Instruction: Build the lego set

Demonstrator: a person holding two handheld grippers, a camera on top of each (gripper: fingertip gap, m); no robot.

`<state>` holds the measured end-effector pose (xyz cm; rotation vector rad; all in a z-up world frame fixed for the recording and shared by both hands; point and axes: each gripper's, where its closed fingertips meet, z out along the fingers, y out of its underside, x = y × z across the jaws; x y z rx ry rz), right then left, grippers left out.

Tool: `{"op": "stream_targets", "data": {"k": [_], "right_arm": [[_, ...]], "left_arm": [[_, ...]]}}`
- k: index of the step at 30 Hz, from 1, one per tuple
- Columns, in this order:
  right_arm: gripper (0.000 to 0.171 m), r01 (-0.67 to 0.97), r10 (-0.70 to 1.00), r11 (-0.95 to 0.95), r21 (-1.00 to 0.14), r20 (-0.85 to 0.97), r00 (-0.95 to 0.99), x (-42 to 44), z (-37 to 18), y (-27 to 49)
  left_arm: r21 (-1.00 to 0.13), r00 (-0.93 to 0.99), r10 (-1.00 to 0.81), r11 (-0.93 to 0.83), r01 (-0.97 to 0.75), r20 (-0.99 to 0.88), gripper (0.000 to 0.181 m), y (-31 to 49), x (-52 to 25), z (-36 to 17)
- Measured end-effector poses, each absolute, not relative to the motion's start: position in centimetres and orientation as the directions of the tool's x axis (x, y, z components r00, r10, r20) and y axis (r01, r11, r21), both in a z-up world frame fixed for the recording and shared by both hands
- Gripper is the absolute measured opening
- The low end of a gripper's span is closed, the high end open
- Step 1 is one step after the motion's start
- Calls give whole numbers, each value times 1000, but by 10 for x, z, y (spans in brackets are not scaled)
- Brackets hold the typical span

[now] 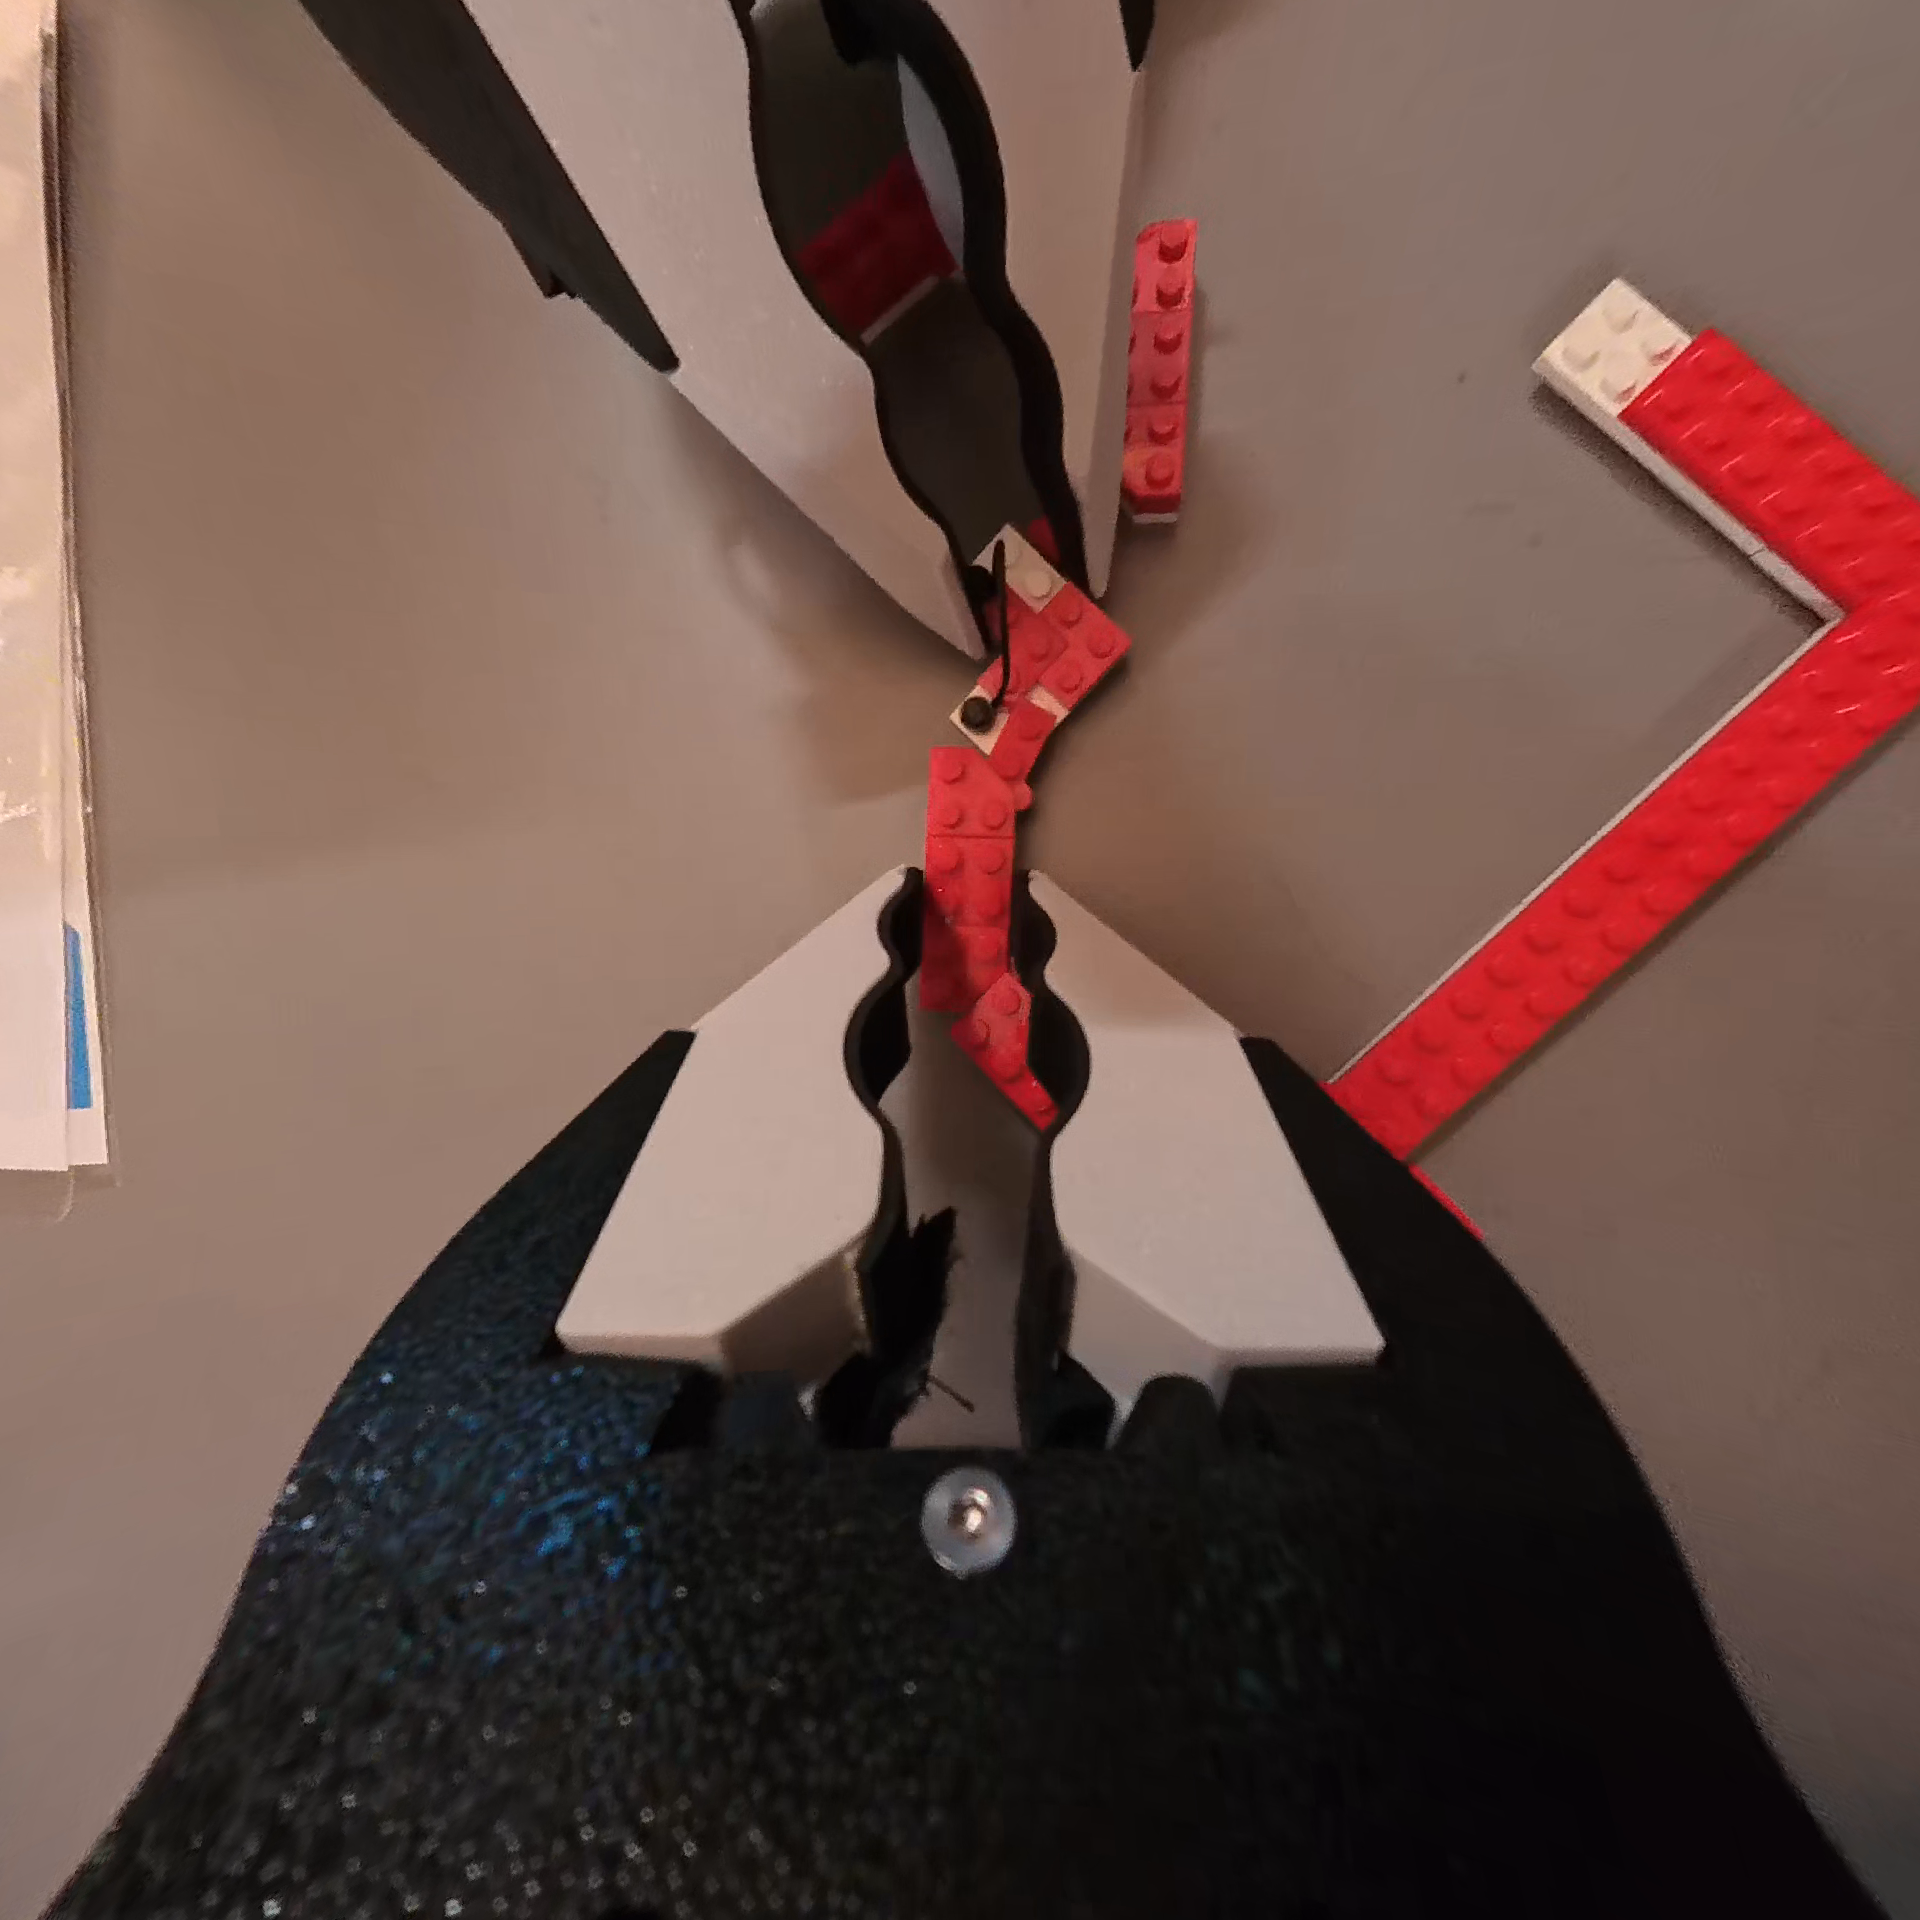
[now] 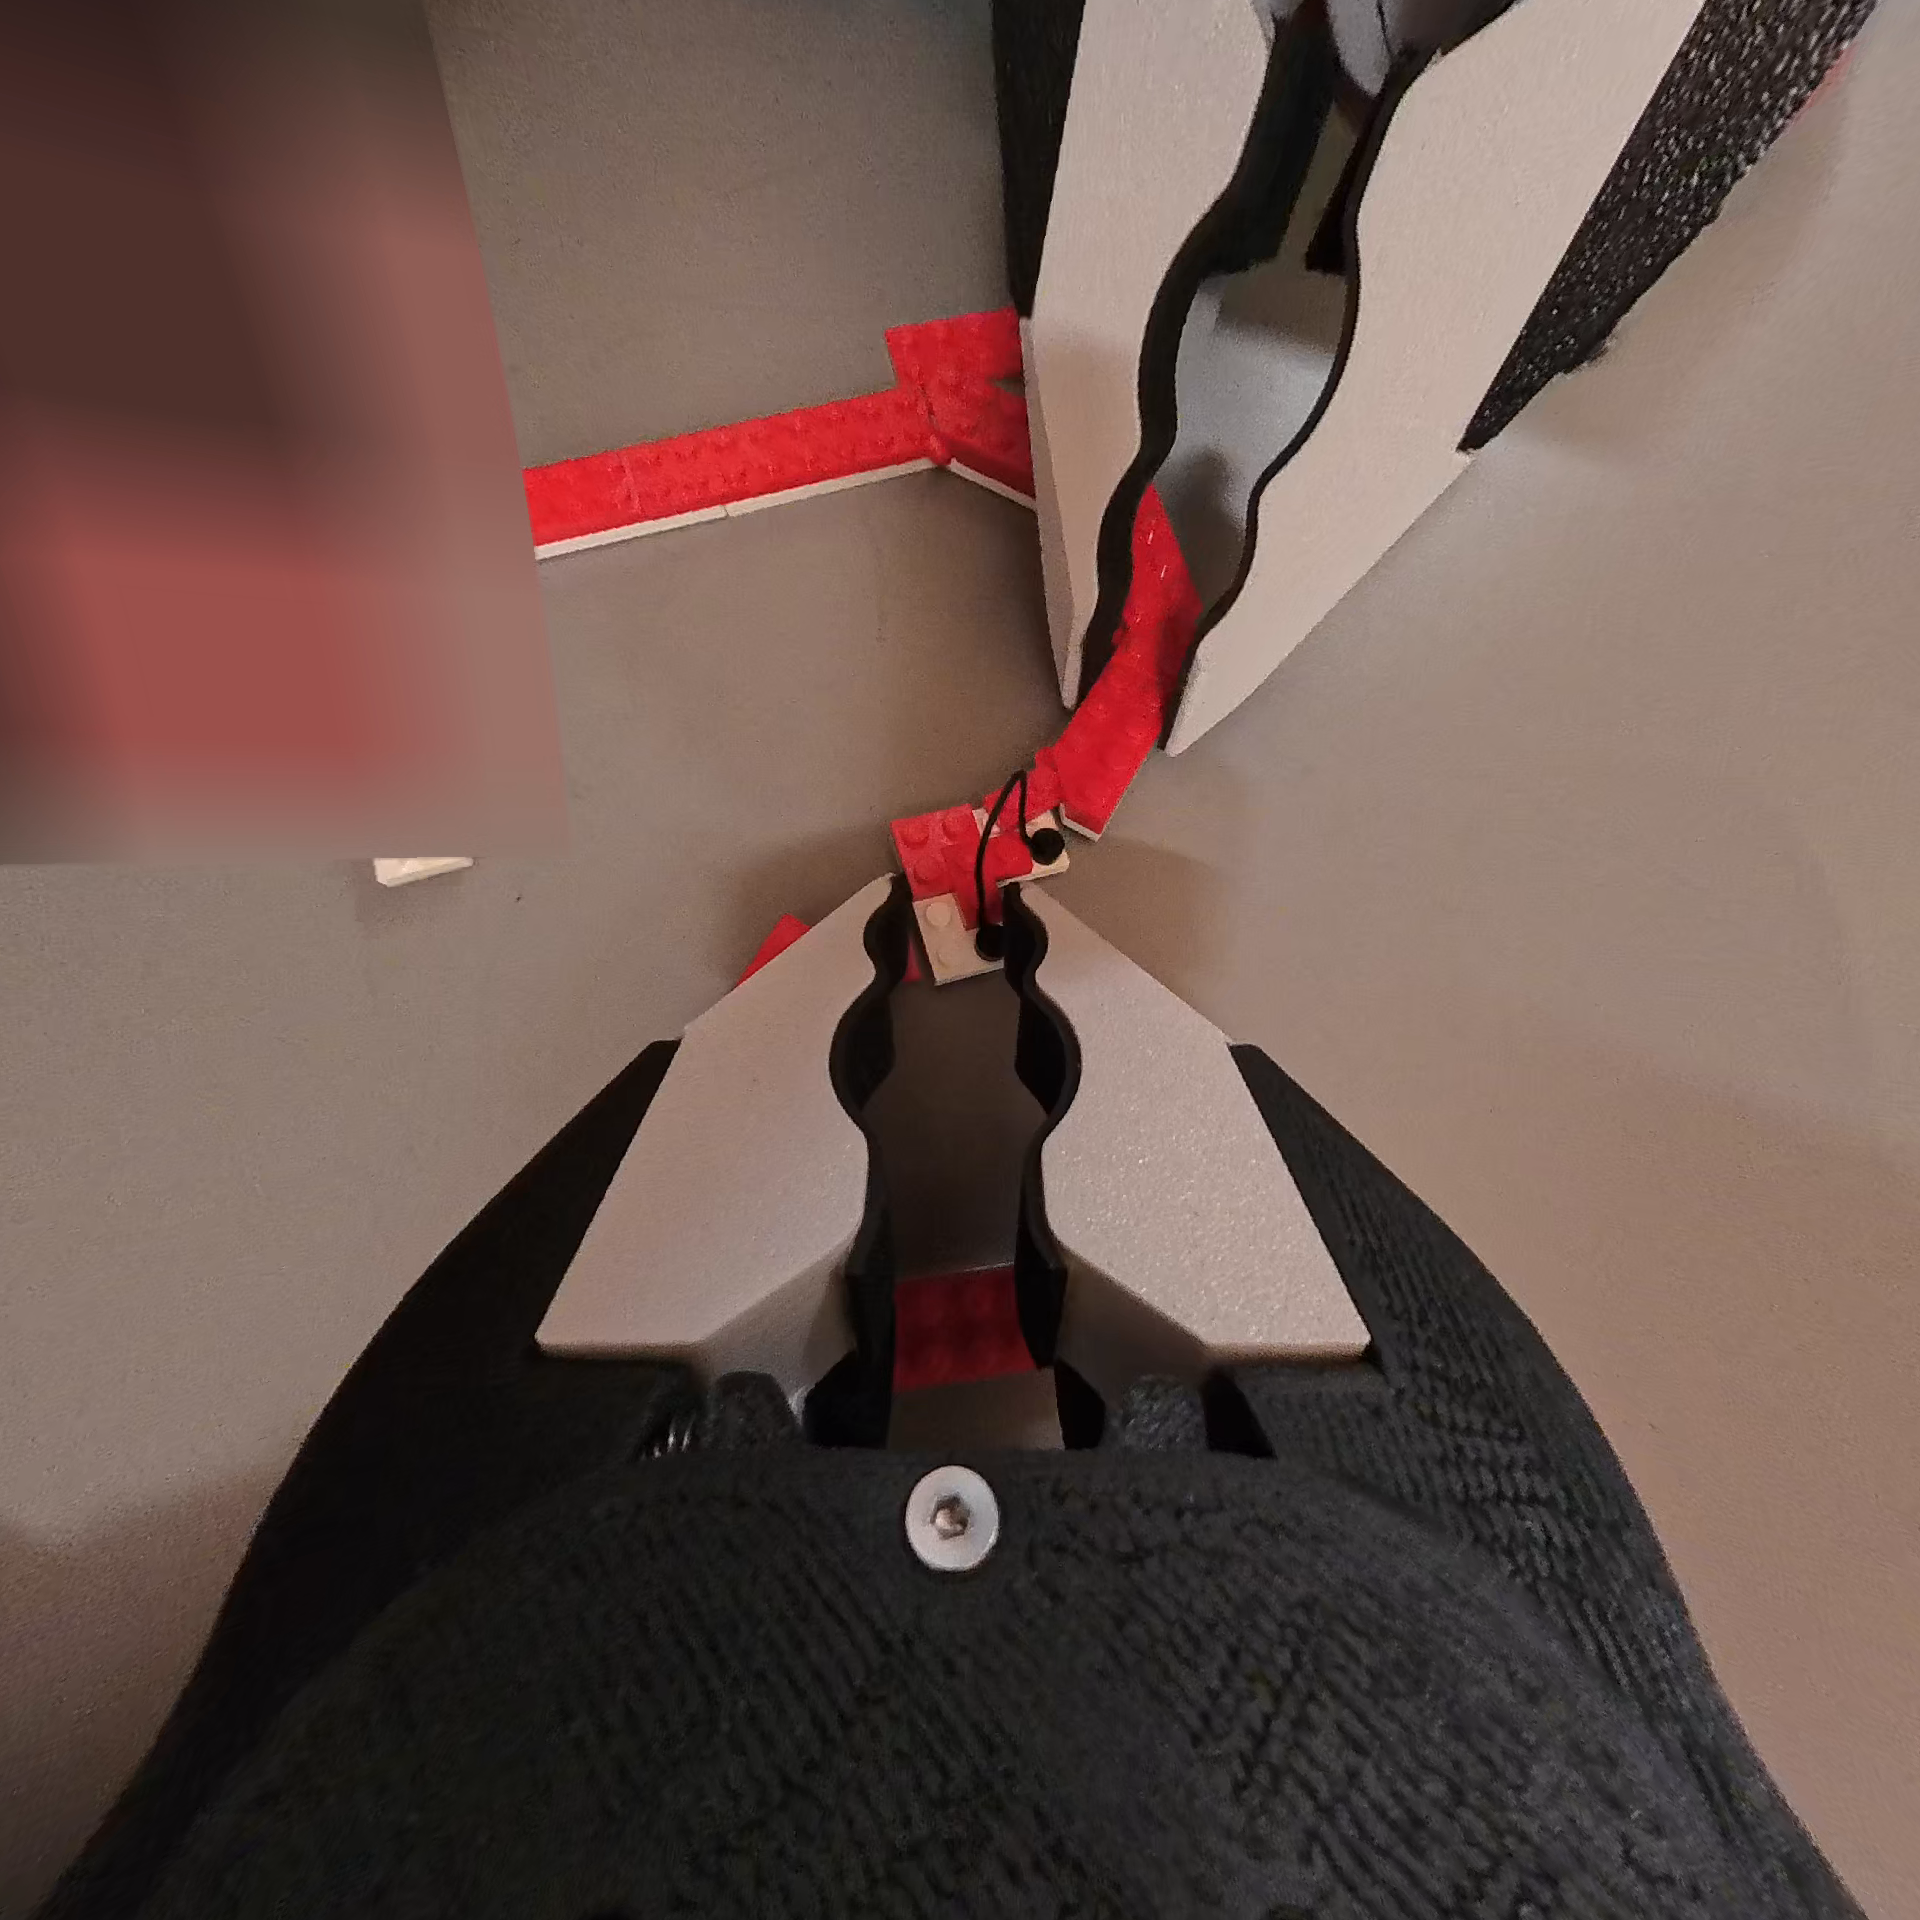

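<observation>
Currently both grippers meet over the middle of the grey table [image 1: 364, 623], each closed on one end of a red plate assembly [image 1: 971, 862]. The left gripper [image 1: 966, 883] clamps a straight run of red plates. The right gripper [image 2: 956, 894] clamps a smaller red and white cluster [image 2: 951, 940]; a thin black cord [image 2: 1003, 852] with two black end beads loops across that cluster. In the left wrist view the right gripper [image 1: 1023, 613] comes in from the far side, tip to tip with the left.

Step in hand, as I judge it: joining or aligning two sub-sections, with the joint lying in the short gap between the two sets of tips. The sections sit at a slight angle to one another; whether the studs are fully seated I cannot tell.

Next move likely calls for squaring the two parts and pressing together, without pinching the cord in the joint.

Room and edges:
- Red L-shaped frame [image 1: 1714, 748] with white underlayer and a white corner plate [image 1: 1610, 343] lies to the right, well apart from the grippers.
- Short red strip [image 1: 1158, 364] lies on the table just beside the right gripper's finger; a sideways move there could knock it.
- Paper sheets [image 1: 42, 727] lie at the far left edge, well apart.
- Open table to the left of the joint.
</observation>
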<state>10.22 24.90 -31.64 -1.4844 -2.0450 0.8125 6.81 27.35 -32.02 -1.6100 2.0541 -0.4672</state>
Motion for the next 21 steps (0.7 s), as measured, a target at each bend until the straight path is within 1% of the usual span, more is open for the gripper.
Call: {"op": "stream_targets", "data": {"k": [11, 16, 21], "right_arm": [[16, 656, 951, 248, -713, 52, -303, 99, -313, 246], [16, 653, 958, 227, -723, 48, -281, 99, -312, 250], [16, 662, 960, 227, -714, 50, -276, 98, -316, 251]], "left_arm": [[-523, -179, -962, 264, -811, -207, 15, 278, 68, -318], [-530, -162, -969, 240, -813, -189, 15, 279, 67, -316], [-508, -155, -973, 223, -832, -173, 15, 278, 67, -320]]}}
